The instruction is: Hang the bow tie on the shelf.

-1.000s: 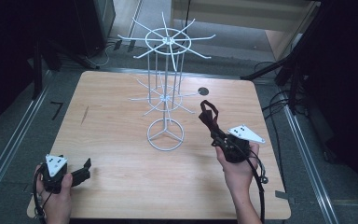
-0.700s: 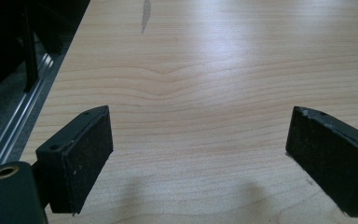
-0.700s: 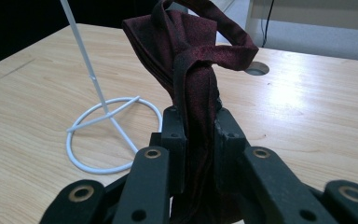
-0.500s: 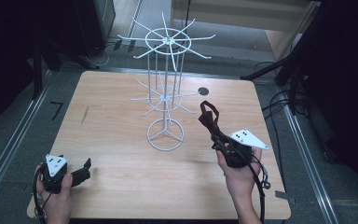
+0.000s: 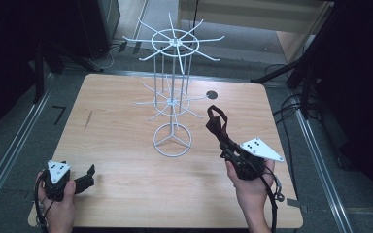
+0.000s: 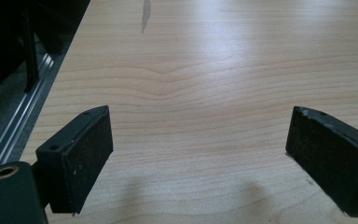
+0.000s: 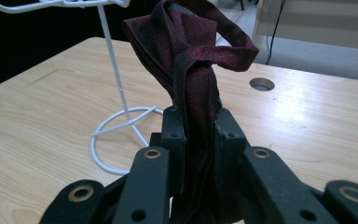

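1. The right gripper (image 5: 227, 145) had its two jaws pressed together on one dark red necktie (image 7: 193, 60), pinching the band just below the knot, as the right gripper view showed.
2. Above the jaws the necktie stood up in a single loop, held off the wood over the right half of the table (image 5: 116, 116), between the rack's foot and the right edge.
3. The person's right hand (image 5: 250, 187) came in from the near edge, with the grey three-cornered plate (image 5: 261, 148) on top of that gripper.
4. The left gripper (image 5: 88, 175) lay low at the near left corner of the table, its two jaws wide apart with bare wood between them; nothing sat in the gap.
5. The left hand (image 5: 56, 196) wrapped that gripper's body at the near edge.
6. One white wire rack (image 5: 173, 97) stood near the middle of the table on a ring foot, carrying two tiers of spokes, the upper tier wider.
7. One small round hole (image 5: 211, 94) sat in the tabletop towards the far right corner, beyond the necktie.
8. Rack and necktie were near each other, not touching.
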Demonstrator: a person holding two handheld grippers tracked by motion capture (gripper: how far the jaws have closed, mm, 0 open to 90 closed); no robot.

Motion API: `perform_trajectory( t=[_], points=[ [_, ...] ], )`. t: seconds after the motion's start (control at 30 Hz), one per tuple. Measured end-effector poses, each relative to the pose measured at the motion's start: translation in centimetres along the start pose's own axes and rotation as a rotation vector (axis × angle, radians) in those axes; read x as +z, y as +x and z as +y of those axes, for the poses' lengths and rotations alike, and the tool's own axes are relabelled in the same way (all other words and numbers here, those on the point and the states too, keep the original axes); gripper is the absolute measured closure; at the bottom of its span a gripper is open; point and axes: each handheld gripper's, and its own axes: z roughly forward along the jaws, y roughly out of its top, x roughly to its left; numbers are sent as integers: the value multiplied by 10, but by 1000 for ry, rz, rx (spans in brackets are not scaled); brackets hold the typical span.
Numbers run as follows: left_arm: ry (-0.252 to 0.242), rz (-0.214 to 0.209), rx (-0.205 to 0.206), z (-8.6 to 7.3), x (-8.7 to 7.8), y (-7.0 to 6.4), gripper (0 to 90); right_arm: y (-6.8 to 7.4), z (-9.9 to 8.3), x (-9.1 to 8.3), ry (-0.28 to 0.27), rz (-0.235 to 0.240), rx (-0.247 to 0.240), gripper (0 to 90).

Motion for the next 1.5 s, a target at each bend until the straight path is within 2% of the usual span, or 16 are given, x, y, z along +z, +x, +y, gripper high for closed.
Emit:
perform_trajectory(
  t=[0.67,1.1,1.5],
  points=[
    [0,0,0,0,0,0,79,19,3,-10,-23,44,-35,786],
    [1,0,0,0,0,0,79,27,2,-4,-19,58,-51,786],
    [1,1,0,0,0,0,79,34,-2,10,-6,73,-59,786]
  ],
)
